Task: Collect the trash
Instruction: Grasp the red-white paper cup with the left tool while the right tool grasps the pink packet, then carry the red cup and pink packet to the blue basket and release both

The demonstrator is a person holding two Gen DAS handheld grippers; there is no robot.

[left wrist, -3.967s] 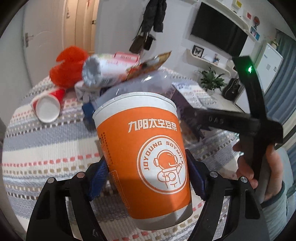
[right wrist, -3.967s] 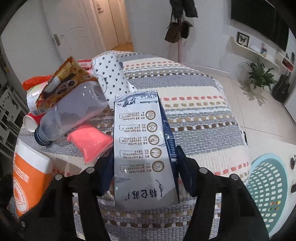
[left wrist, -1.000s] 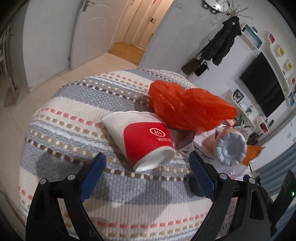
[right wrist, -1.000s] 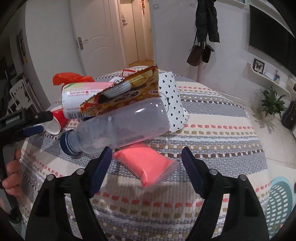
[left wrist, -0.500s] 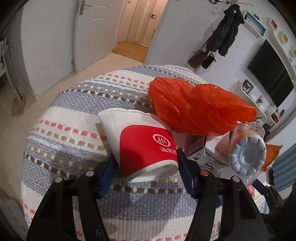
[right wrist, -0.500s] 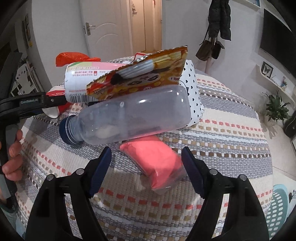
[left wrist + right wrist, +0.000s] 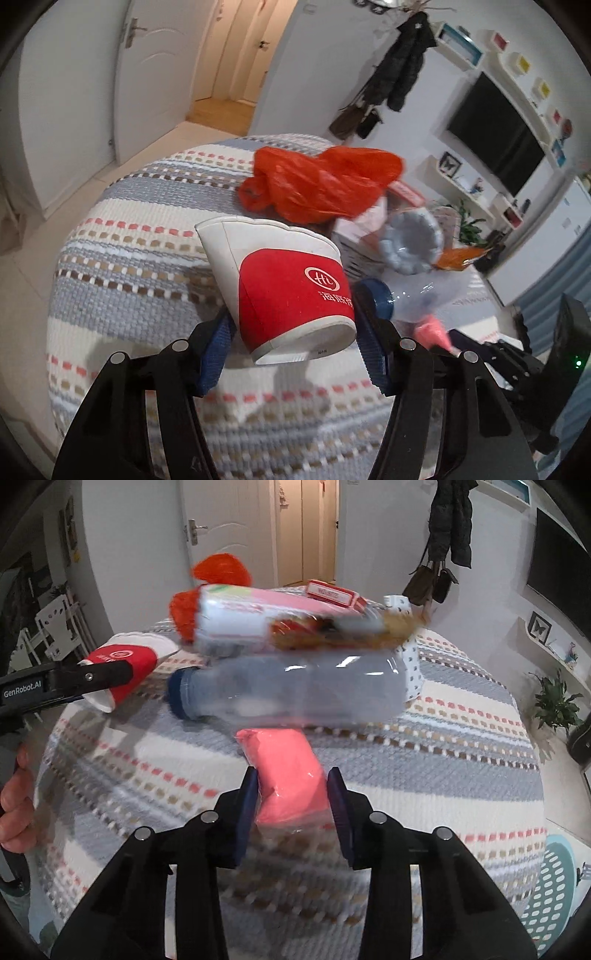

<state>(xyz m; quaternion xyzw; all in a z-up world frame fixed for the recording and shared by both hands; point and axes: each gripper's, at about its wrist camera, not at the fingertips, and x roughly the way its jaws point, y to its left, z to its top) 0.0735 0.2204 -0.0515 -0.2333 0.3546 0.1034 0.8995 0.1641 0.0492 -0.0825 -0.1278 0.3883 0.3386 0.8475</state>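
Here, "GenRobot.AI" marks the left hand-held gripper [image 7: 92, 686].

1. White panel door [image 7: 74, 74] at ten o'clock, lit wooden hallway floor [image 7: 221, 110] beyond.
2. Dark coat [image 7: 406, 62] hanging at one o'clock.
3. Wall-mounted television [image 7: 498, 136] at two o'clock.

Both tools newly clamped: cup [image 7: 291, 295], pink packet [image 7: 290, 779].
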